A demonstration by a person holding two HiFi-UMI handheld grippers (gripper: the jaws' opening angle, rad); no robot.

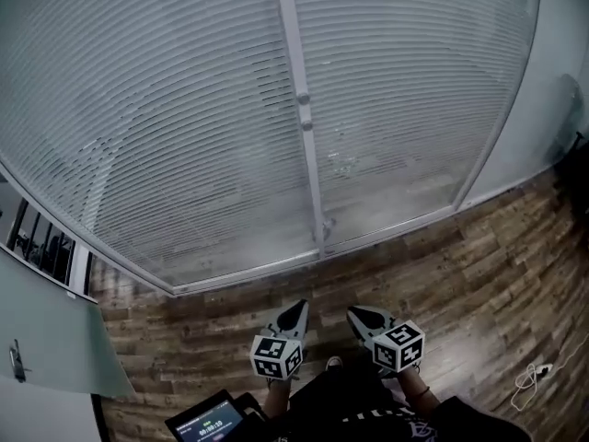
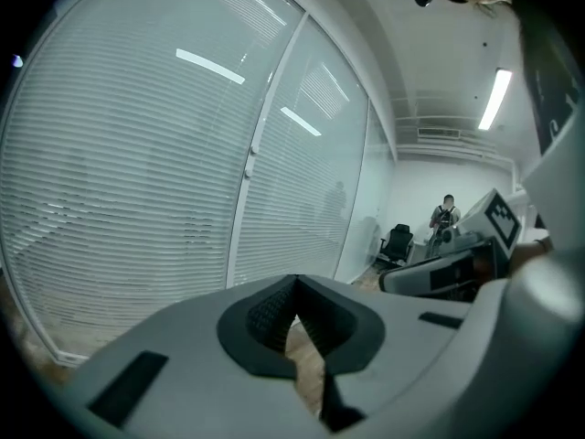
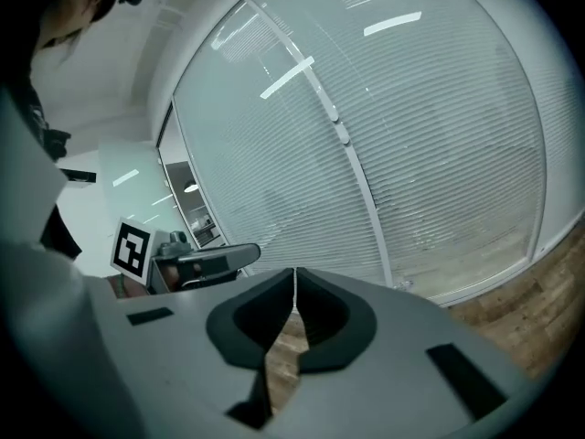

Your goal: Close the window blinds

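White slatted window blinds point(image 1: 184, 127) cover the glass wall ahead, split by a vertical frame post point(image 1: 304, 118) that carries two small knobs. The slats lie flat against the glass in the head view and in both gripper views, blinds point(image 2: 137, 199) and blinds point(image 3: 430, 144). My left gripper point(image 1: 300, 308) is shut with nothing in it, held low over the wooden floor, well short of the blinds. My right gripper point(image 1: 353, 315) is beside it, also shut and empty. Their tips point toward the base of the post. In each gripper view the jaws meet at the tip: left gripper point(image 2: 294, 282), right gripper point(image 3: 294, 273).
Wood plank floor point(image 1: 479, 265) runs along the glass wall's sill. A glass door with a handle point(image 1: 37, 339) stands at the left. A white cable and plug point(image 1: 534, 376) lie on the floor at the right. An office chair point(image 2: 395, 243) and a person point(image 2: 445, 216) are far down the room.
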